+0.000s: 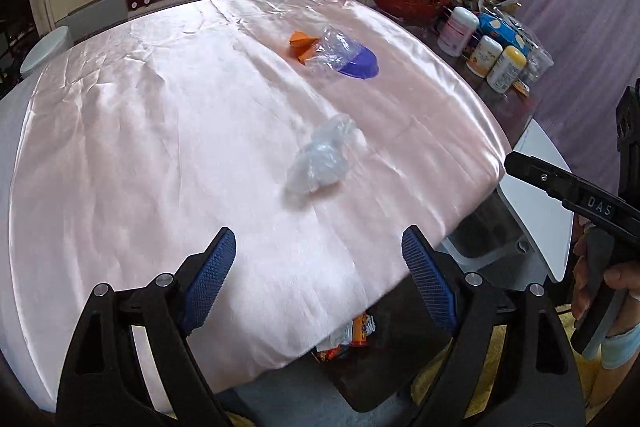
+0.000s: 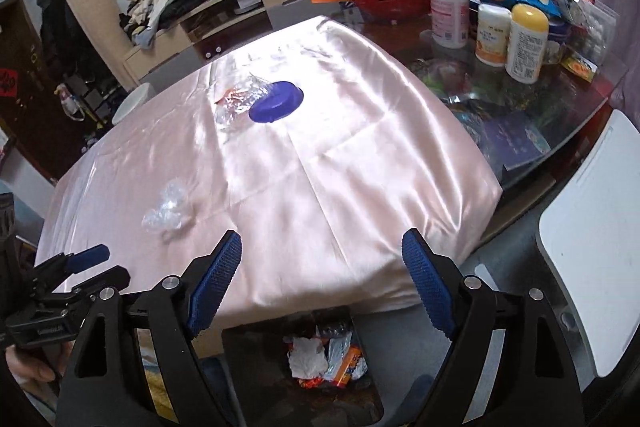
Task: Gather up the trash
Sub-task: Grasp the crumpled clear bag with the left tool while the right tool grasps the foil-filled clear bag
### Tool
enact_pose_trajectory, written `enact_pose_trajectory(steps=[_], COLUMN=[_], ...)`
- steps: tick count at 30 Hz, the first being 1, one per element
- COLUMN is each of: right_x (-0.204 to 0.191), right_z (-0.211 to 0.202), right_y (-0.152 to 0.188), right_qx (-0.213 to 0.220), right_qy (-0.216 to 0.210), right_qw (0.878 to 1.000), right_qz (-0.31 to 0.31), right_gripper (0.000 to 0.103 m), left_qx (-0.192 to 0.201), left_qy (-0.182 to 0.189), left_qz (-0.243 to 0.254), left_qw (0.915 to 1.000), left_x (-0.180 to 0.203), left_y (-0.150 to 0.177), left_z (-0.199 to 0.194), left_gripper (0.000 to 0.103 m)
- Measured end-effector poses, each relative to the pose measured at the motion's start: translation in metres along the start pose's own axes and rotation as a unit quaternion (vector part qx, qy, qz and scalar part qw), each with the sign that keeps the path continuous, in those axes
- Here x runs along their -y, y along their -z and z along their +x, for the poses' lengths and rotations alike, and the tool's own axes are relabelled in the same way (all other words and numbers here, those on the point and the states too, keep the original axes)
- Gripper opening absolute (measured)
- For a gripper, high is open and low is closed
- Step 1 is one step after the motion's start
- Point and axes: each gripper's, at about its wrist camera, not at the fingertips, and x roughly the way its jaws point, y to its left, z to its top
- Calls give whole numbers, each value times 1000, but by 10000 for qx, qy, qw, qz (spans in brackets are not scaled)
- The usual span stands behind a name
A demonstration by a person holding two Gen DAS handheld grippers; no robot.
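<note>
Below the near table edge: a dark trash bin (image 2: 300, 371) stands on the floor, already holding a white crumpled paper, clear film and orange snack wrappers, so part of the collecting looks done.
Table: the pink satin cloth (image 1: 160, 147) covers most of it; the right side is bare dark glass crowded with bottles and snack bags.
Trash left, far middle of the cloth: a clear plastic wrapper (image 1: 334, 53) lies against a purple lid (image 1: 360, 65), with a folded orange paper (image 1: 302, 43) touching its far side.
Trash left, middle of the cloth: a crumpled clear plastic bag (image 1: 320, 159) lies alone, well apart from the far group and nearer the near edge.
Progress judgement: roughly halfway at best; at least these four pieces seem to remain, and none is gripped.
Left gripper (image 1: 318, 279): released, blue pads wide apart, nothing between them, hovering over the near edge in line with the crumpled bag.
Right gripper (image 2: 322, 283): likewise spread and empty, hanging above the near edge over the bin.
Hard to make out: the bin's rim is cut off by the cloth and both tools, so its fullness is unclear; the orange paper is nearly hidden behind the wrapper in the right wrist view; whether the purple lid counts as trash I cannot tell.
</note>
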Motion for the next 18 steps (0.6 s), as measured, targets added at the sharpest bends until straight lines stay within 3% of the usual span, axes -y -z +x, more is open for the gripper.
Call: enact_pose_trajectory(steps=[4, 7, 11, 13, 16, 18], right_x=[-14, -21, -30, -36, -47, -57], right_z=[19, 37, 61, 71, 86, 96], right_y=[-24, -43, -66, -75, -89, -96], right_qx=[34, 34, 12, 15, 44, 47], right_qy=[-139, -165, -235, -291, -391, -425], right_qw=[9998, 9996, 9995, 9993, 9987, 9982], right_qz=[-161, -204, -221, -235, -329, -416], right_gripper=[83, 83, 83, 83, 83, 83], left_qx=[-116, -127, -272, -324, -351, -295], left_qy=[34, 43, 120, 110, 150, 142], left_qz=[-34, 71, 155, 149, 91, 65], left_qw=[9999, 9999, 9994, 9993, 9992, 9994], left_x=[-7, -6, -6, -8, -15, -20], left_y=[-20, -32, -46, -50, -55, -61], left_z=[22, 36, 58, 67, 75, 77], left_gripper=[79, 73, 53, 52, 30, 26])
